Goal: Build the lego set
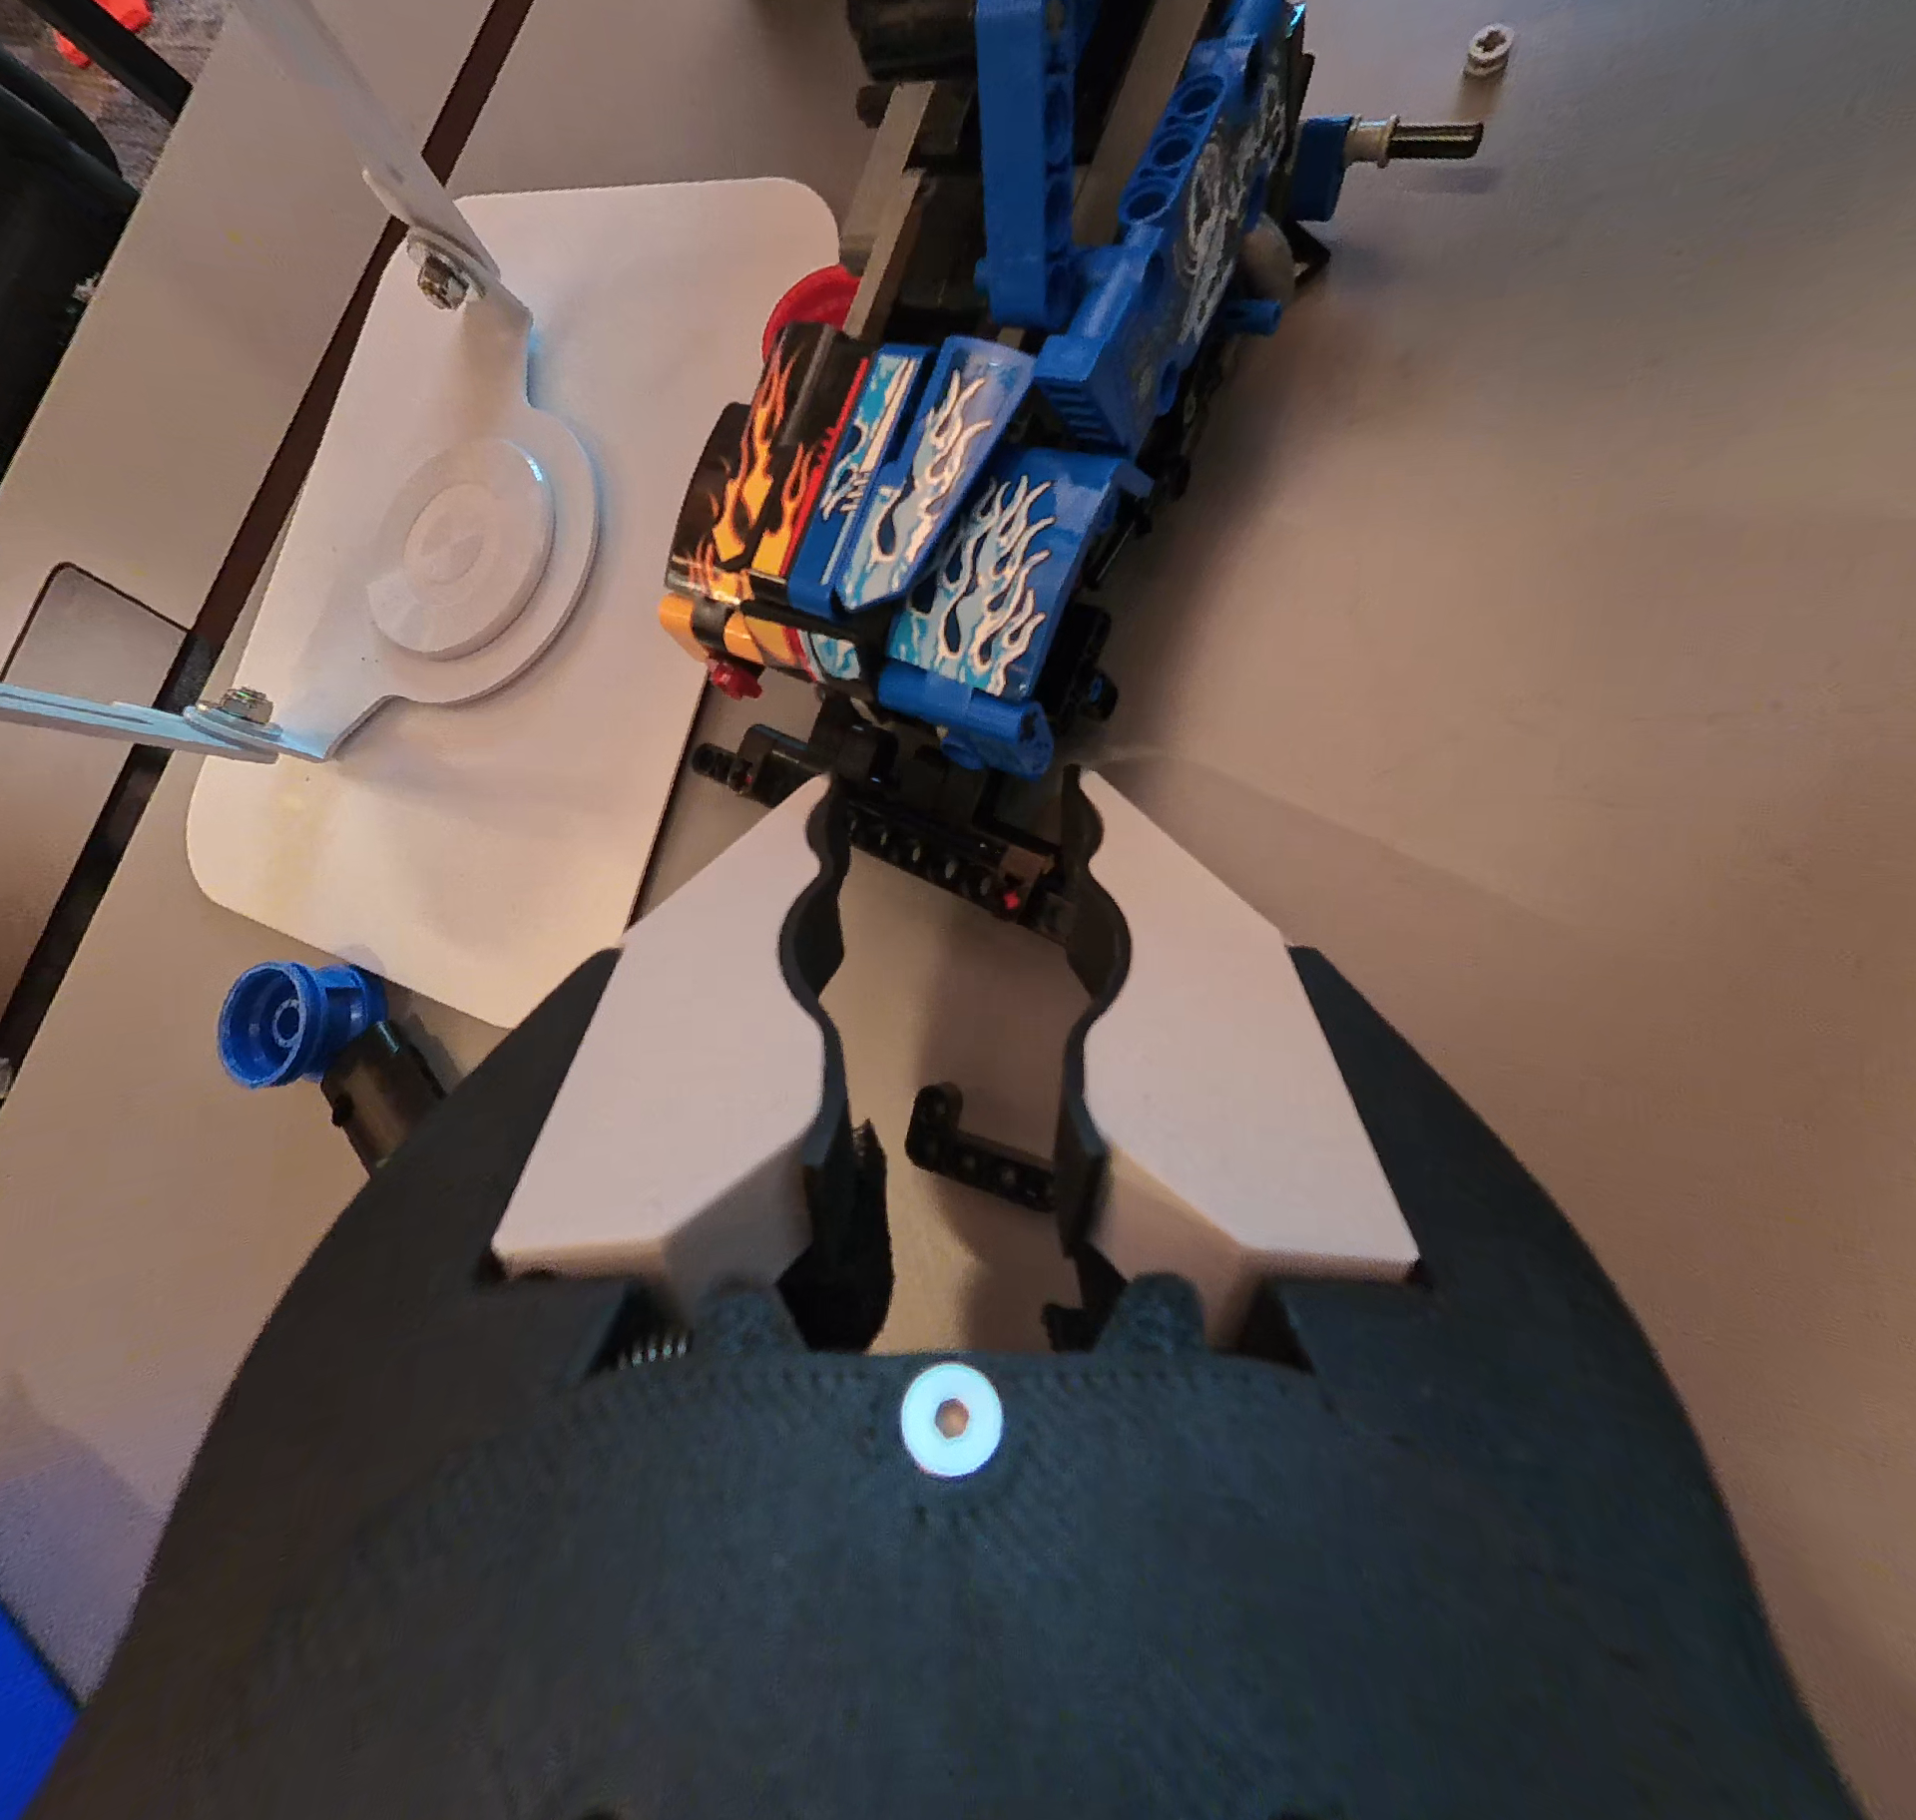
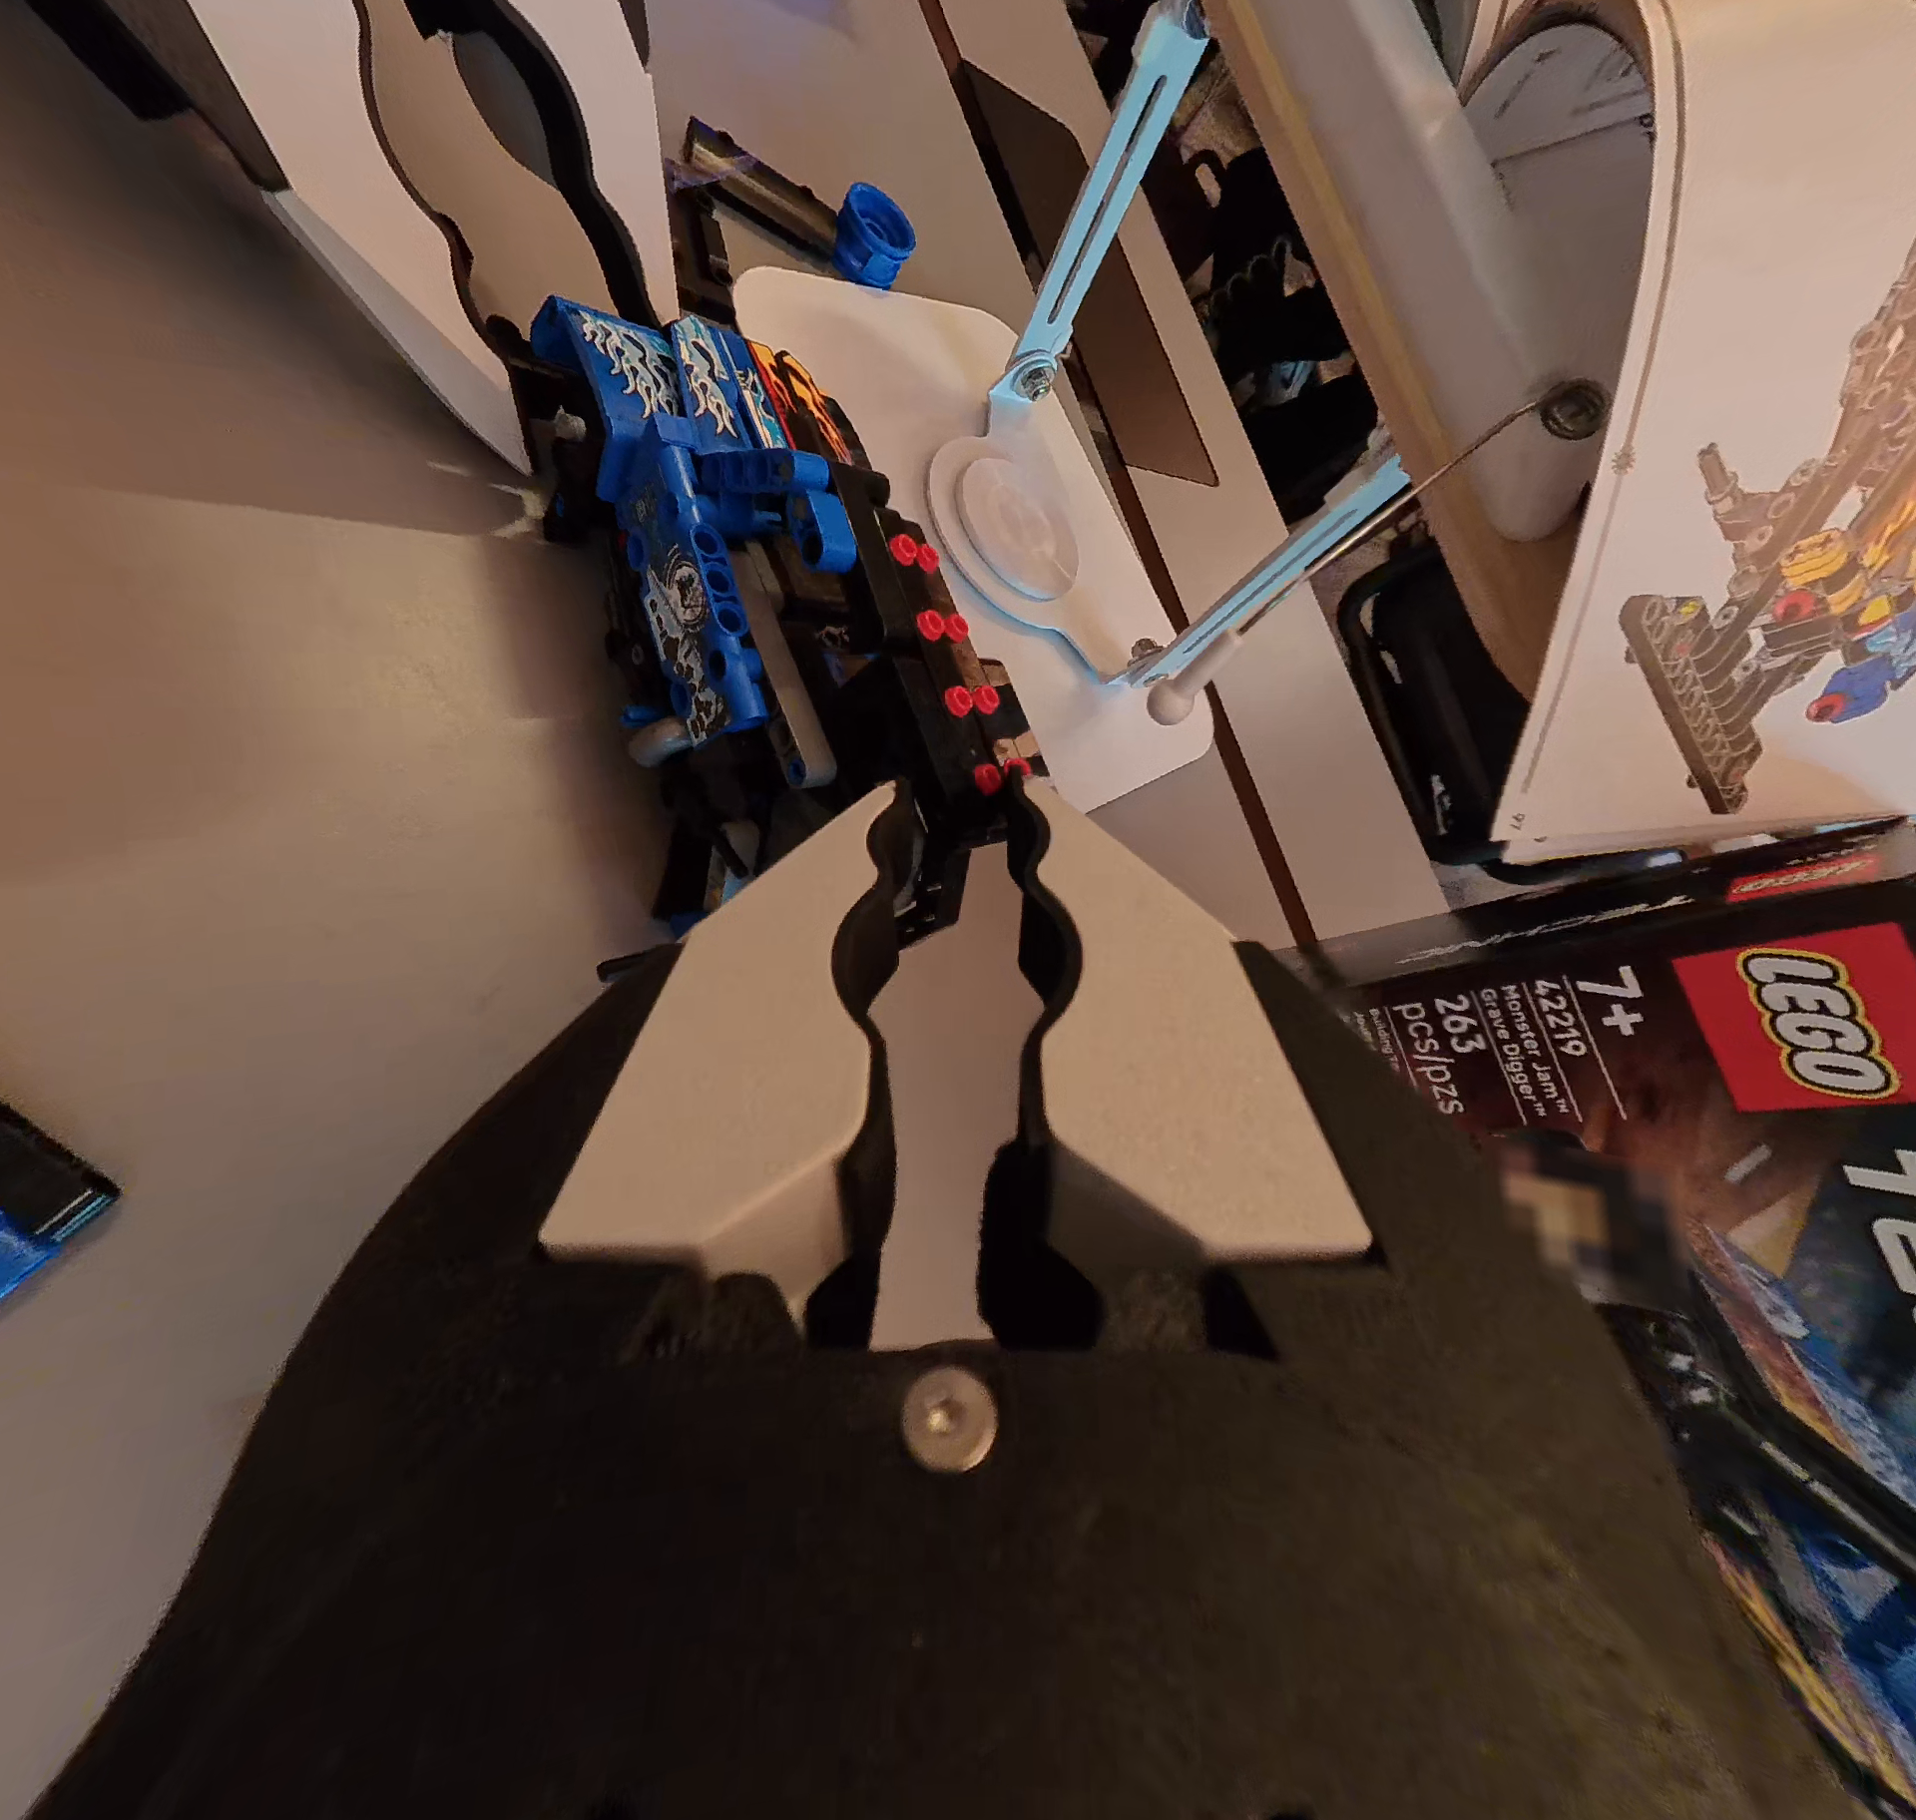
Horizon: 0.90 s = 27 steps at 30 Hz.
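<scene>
Lego truck body (image 1: 933,485) lies mid-frame on the table (image 1: 1555,837), left gripper (image 1: 949,817) clamped on its black front end, right gripper (image 2: 954,817) narrowly clamped on the black rear frame; keep both grips steady, press squarely.

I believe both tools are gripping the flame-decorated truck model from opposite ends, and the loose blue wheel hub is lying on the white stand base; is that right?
Not quite. The left wrist view shows the blue wheel hub on the table beside the white stand base, not on it. Both tools do grip the truck model.
</scene>
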Tool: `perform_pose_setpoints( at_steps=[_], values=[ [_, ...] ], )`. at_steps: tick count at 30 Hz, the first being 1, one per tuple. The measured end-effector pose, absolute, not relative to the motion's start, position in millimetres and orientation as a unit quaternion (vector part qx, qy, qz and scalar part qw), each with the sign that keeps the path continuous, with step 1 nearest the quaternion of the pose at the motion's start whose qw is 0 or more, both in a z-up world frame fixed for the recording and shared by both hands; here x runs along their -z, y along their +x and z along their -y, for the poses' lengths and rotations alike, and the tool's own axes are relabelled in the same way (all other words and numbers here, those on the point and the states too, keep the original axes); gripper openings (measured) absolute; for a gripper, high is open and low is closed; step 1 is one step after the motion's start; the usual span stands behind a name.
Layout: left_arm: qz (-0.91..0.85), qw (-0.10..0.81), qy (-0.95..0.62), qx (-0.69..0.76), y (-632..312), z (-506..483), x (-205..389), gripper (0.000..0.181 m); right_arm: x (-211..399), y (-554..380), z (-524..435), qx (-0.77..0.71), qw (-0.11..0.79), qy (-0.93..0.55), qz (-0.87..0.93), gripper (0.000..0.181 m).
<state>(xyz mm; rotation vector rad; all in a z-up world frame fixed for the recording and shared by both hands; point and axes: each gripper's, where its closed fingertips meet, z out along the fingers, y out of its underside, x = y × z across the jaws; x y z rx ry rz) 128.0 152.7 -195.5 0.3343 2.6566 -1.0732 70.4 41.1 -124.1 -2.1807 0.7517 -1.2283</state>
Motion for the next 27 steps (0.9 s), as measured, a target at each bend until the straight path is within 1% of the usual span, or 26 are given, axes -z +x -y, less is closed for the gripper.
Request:
perform_pose_setpoints(
  at_steps=[5, 15, 27],
  values=[
    [-0.91, 0.122, 0.115, 0.379, 126.0, -152.1, 191.6, 0.034, 123.4, 70.1, -40.7, 0.431, 0.292, -0.801, -0.295, 0.017],
    [-0.91, 0.119, 0.114, 0.381, 125.6, -152.4, 191.9, 0.043, 123.4, 70.5, -39.9, 0.427, 0.3, -0.798, -0.301, 0.017],
    [-0.912, 0.133, 0.121, 0.368, 127.3, -152.2, 197.1, 0.042, 123.5, 71.8, -37.0, 0.426, 0.302, -0.795, -0.308, 0.017]
  ],
)
